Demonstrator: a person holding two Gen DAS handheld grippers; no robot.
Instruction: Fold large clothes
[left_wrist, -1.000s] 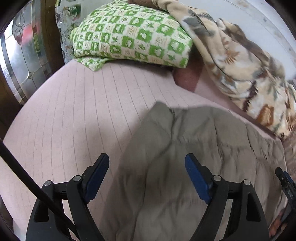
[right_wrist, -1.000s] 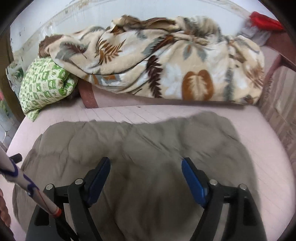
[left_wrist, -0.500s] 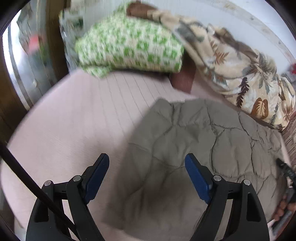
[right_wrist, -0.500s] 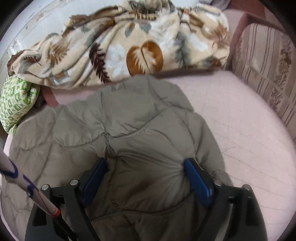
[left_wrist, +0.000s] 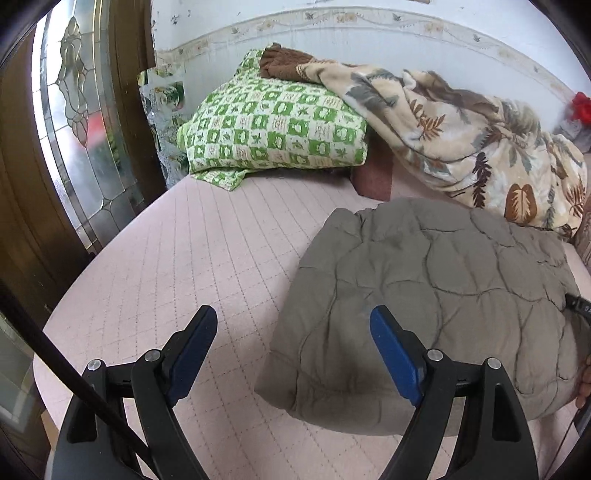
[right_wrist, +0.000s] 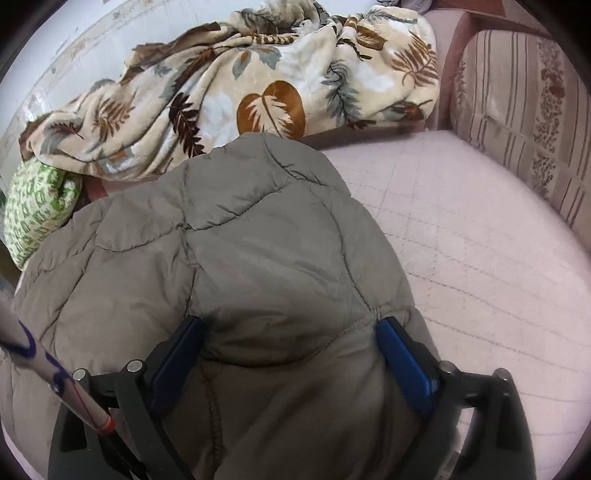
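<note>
Grey padded jacket (right_wrist: 258, 258), folded on the pink mattress (left_wrist: 177, 266). Between the opening pads of the right gripper (right_wrist: 290, 354), seemingly touching both. Left gripper (left_wrist: 291, 347) spread wide, empty, beside the jacket's edge.

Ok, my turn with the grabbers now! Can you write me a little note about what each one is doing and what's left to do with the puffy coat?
Left gripper: open, empty, above the pink quilted bed cover, just left of the coat.
Right gripper: jaws opening, with a bulge of the grey-brown padded coat between them; the blue pads sit against the fabric on both sides.
The coat lies on the bed as a thick folded bundle, in front of the leaf-print fleece blanket and right of the green checked pillow.
Done: at least one fold, it seems.
Left: let go, check whether another fold or tidying is needed.
</note>
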